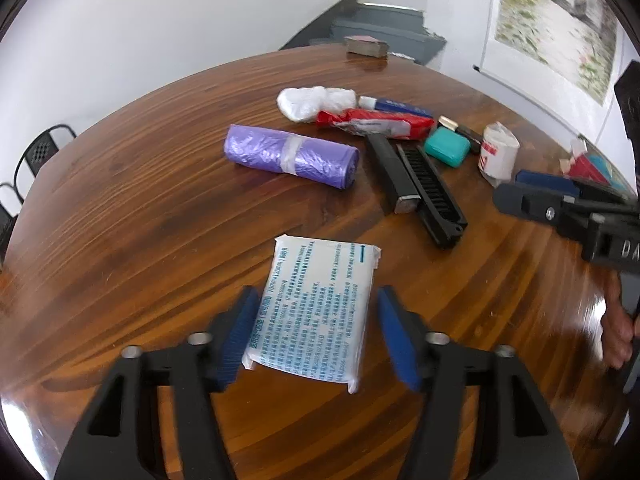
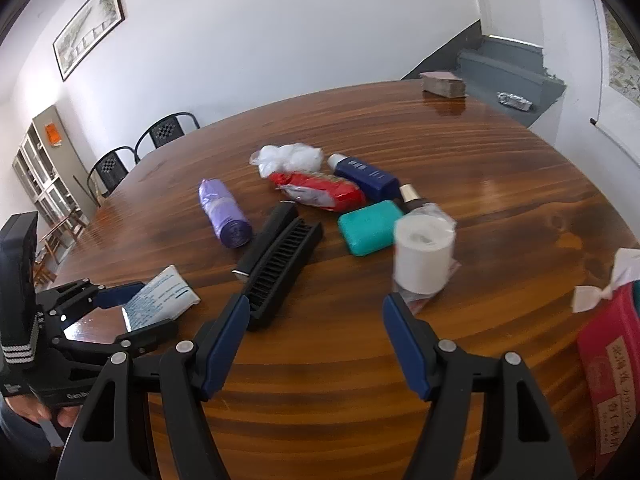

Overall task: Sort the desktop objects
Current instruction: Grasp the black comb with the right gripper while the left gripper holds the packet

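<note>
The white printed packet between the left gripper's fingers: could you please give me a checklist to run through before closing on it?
1. Left gripper open: ok.
2. White printed packet lies between the fingers: ok.
3. Blue pads touching the packet: cannot tell; it looks near the left one.
4. Packet apart from the black comb: ok.
5. Right gripper open and holding nothing: ok.
6. Packet flat on the wooden table: ok.

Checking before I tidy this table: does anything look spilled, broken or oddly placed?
Nothing spilled or broken shows. The items just lie loosely jumbled: red packet leaning against the white bag, comb skewed against the black bar.
</note>
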A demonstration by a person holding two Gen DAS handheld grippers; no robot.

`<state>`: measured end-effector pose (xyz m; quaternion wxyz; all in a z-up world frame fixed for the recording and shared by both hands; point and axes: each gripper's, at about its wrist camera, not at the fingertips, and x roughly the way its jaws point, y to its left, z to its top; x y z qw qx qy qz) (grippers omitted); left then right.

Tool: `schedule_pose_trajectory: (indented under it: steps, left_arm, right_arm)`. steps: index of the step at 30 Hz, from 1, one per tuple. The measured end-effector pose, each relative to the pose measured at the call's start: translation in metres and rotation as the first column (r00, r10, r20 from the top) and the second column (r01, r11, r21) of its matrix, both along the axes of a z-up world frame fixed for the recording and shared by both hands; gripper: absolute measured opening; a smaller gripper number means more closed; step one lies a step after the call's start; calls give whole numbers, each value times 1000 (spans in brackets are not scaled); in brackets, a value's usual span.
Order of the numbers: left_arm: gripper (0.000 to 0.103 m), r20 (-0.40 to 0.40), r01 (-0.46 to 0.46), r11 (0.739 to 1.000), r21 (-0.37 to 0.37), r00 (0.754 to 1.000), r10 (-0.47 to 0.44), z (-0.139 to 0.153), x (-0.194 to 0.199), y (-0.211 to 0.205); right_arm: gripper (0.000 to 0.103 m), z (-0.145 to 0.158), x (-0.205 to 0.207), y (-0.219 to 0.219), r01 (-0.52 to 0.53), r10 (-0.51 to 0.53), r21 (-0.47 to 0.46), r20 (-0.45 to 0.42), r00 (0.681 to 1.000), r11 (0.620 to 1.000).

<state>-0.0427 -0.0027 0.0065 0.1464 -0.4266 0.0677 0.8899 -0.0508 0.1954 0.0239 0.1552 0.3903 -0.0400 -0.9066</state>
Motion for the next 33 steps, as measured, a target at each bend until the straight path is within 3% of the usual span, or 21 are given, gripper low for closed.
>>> schedule_pose_trajectory:
  steps: [4,13,21,24,27,33]
  left_arm:
    - [52,-18,-62,997,48,998,63,7,1,-10]
    - [52,-197,-240,969,-58,954,224,30,10,-14]
    - [52,-247,-300,950,-86,930,271,34,17,-7]
    - [52,-248,-313,945,-93,927,282,34,18,-6]
    - [52,-250,-318,943,-96,925,286,34,20,-3]
    - [52,-276,-330,941,-81,914,297,43,26,0]
  right_arm:
    - [73,-1,-5,-15,-30,30,22,8,1000,999]
    - [72,-15,-24,-52,-95,89,134,50,995,986]
    - [58,-24,-32,-60,-83,73,222,56,996,972]
    - [49,-23,-33,-57,-75,65,231,48,997,970]
    - [31,-23,-32,-53,-59,50,233,43,998,971]
    - [29,-21,-26,-44,-46,38,197,45,998,979]
